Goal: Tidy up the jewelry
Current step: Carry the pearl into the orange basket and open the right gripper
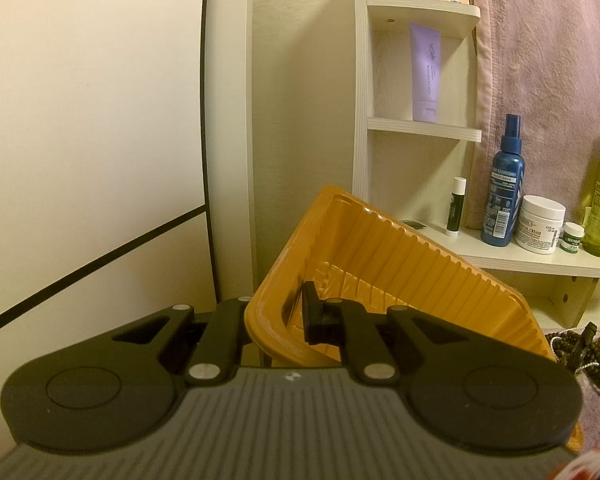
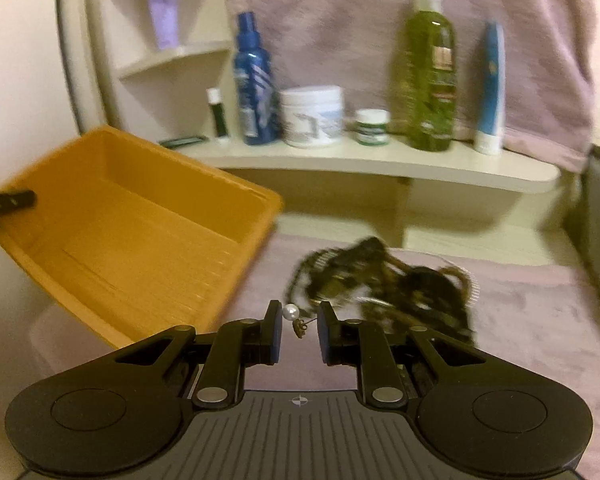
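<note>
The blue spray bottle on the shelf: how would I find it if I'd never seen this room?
Start at the long white shelf in front of the hanging pink towel. Among the toiletries lined up on it, the blue spray bottle stands toward the left, between a slim lip balm stick and a squat white cream jar. It is the only tall dark-blue bottle with a pump-spray top.

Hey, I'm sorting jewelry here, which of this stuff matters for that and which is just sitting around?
For the job:
- orange tray, tilted, its rim clamped by the left gripper
- tangled pile of bead jewelry on the pink cloth
- pearl earring between the right gripper fingers

Just lying about:
- blue spray bottle
- green bottle
- white cream jar
- purple tube
- lip balm stick
</note>
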